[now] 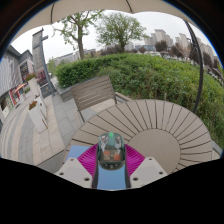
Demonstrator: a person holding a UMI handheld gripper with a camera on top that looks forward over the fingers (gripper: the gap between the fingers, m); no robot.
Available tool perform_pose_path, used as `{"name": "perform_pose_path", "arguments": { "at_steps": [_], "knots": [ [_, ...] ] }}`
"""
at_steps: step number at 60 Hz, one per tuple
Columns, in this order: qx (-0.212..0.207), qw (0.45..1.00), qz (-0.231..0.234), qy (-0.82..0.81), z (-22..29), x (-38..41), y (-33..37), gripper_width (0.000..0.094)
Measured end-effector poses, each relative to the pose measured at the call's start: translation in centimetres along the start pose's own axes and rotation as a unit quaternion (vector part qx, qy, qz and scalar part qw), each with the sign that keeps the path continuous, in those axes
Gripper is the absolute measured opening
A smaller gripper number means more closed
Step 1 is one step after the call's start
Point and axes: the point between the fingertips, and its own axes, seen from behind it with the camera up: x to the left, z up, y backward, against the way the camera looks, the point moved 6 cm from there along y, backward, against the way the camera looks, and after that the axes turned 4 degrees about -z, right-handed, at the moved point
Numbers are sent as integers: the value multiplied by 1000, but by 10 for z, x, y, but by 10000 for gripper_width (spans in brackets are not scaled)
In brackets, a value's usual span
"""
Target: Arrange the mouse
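I am holding a greenish computer mouse (110,149) between my fingers (111,160), both magenta pads (88,159) pressing on its sides. The mouse is sitting above a round slatted wooden worktop (165,125), with a blue mat (78,152) just beneath. A wooden bench (92,94) and hedge (150,72) are lying beyond.

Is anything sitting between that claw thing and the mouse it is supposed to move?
Nothing visible does. The mouse already sits between the gripper fingers, flanked by the pink pads, on a light blue mat on the round slatted table. Whether the pads actually press on it cannot be told.
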Motion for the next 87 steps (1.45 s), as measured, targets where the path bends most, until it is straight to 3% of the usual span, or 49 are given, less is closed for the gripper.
{"name": "perform_pose_path", "arguments": {
  "at_steps": [16, 24, 26, 30, 32, 36, 49, 58, 68, 80, 87],
  "knots": [
    [66, 996, -51, 10, -105, 66, -48, 374],
    [62, 995, -82, 16, -119, 71, -53, 468],
    [71, 993, -93, 13, -120, 70, -51, 547],
    [70, 991, -111, 8, -109, 68, -39, 868],
    [65, 991, -118, 9, -100, 68, -32, 824],
    [64, 990, -127, 13, -84, 69, -9, 851],
    [115, 982, -146, 21, -61, 75, 104, 840],
    [108, 981, -160, 27, -64, 77, 163, 840],
    [109, 985, -134, 26, -75, 84, 184, 852],
    [105, 981, -152, 52, -75, 46, 183, 852],
    [118, 985, -124, 31, -86, 41, 185, 851]
  ]
}}
